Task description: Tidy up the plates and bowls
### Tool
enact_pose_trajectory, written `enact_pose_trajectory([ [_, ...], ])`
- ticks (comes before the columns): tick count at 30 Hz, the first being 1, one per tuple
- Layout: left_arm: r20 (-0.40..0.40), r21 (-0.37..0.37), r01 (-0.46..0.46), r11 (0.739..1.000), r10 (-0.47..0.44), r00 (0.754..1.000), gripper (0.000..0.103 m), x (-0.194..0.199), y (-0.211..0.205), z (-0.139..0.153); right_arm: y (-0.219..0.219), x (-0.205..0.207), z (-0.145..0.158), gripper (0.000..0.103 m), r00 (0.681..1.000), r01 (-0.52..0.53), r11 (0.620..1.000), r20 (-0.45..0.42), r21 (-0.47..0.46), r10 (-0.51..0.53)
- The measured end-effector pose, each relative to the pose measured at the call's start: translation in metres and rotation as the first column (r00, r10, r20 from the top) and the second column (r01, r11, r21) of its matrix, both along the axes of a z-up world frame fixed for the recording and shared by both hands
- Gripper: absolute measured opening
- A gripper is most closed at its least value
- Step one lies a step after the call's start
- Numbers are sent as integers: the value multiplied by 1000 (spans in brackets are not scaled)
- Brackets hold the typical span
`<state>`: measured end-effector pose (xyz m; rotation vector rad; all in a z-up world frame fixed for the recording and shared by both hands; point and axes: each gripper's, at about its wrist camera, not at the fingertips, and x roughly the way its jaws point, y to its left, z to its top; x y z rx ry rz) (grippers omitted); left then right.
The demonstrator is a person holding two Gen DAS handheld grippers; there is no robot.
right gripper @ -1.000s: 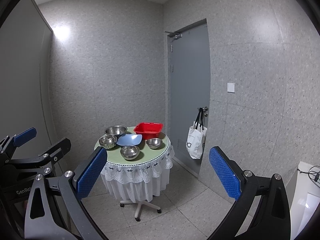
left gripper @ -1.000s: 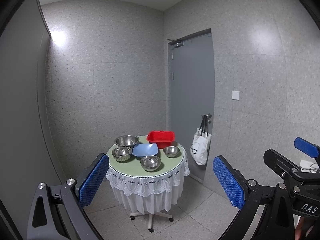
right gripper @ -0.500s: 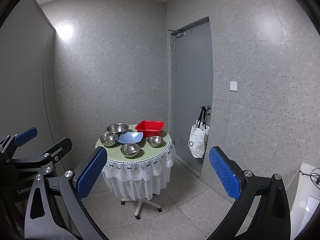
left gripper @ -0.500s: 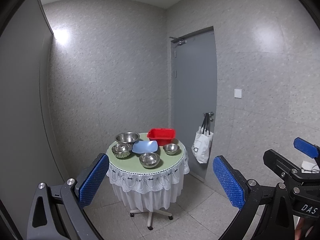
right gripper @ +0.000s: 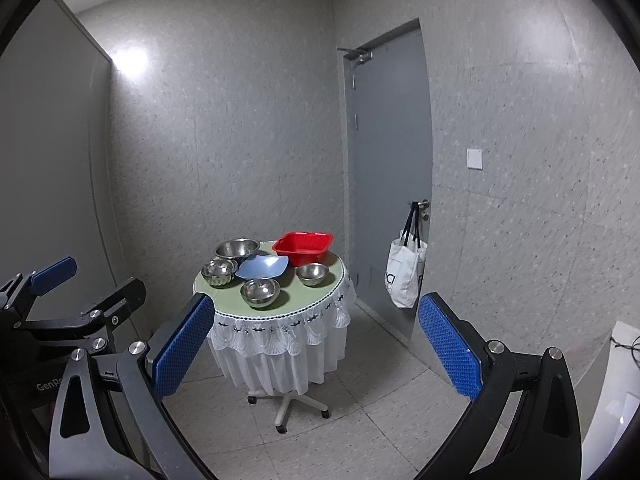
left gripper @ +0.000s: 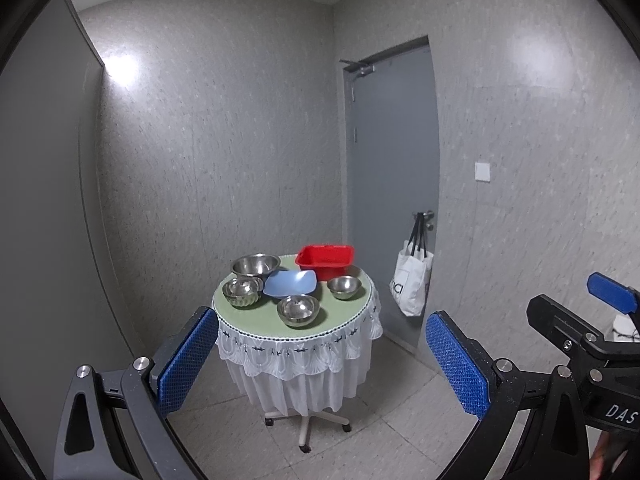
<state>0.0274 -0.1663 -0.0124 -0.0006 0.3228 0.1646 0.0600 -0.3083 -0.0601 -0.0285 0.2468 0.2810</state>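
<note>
While both grippers are hanging well short of the small round table with a green top and white lace skirt (left gripper: 248,320), nothing is standing between them and it except bare tiled floor (right gripper: 360,432). The left gripper (left gripper: 320,364) is gaping wide with nothing between its blue pads, and the right gripper (right gripper: 316,344) is doing the same.

On the table, 4 steel bowls are sitting around a pale blue squarish plate (left gripper: 290,283): the large steel bowl (left gripper: 255,265) at the back left, the fluted steel bowl (left gripper: 241,292) just in front of it, the front steel bowl (left gripper: 298,310) nearest the table edge, and the small steel bowl (left gripper: 343,287) on the right. A red rectangular plastic tub (left gripper: 326,258) is occupying the back right, close behind the plate.

To the right, a grey door (right gripper: 388,168) is standing with a white tote bag (right gripper: 405,276) dangling from its handle, leaving open floor beside the table. Grey speckled walls are closing in behind and on the left.
</note>
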Motion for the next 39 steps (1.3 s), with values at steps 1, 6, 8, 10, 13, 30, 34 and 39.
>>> enact_pose_trajectory([
  [1,-12,2,1,1000,-1,1000,102,7,0,-3,0,4,-2,103,1000,-1,1000,-8,1,1],
  [6,-73,-1,14,1000,-14,997,102,50,7,-9,5,38,-16,103,998,6,1000,-69,3,-6],
  [8,-101,-3,25,1000,-25,995,102,72,10,-13,5,51,-22,103,996,10,1000,-89,5,-10],
  [10,-132,-4,36,999,-36,991,102,97,15,-18,7,69,-28,103,994,23,1000,-111,9,-22],
  [13,-163,-15,50,999,-52,985,102,136,26,-18,10,96,-34,103,990,37,999,-135,7,-35],
  [30,-146,-54,82,995,-90,985,102,452,175,-19,98,323,-23,103,983,105,994,-151,12,-102],
  [34,-171,-74,25,997,-37,985,102,519,220,-26,137,386,-22,103,983,37,999,-178,10,-35],
  [39,-199,-95,-97,991,76,977,102,598,279,-39,195,472,-28,103,972,-100,995,-213,-2,97],
])
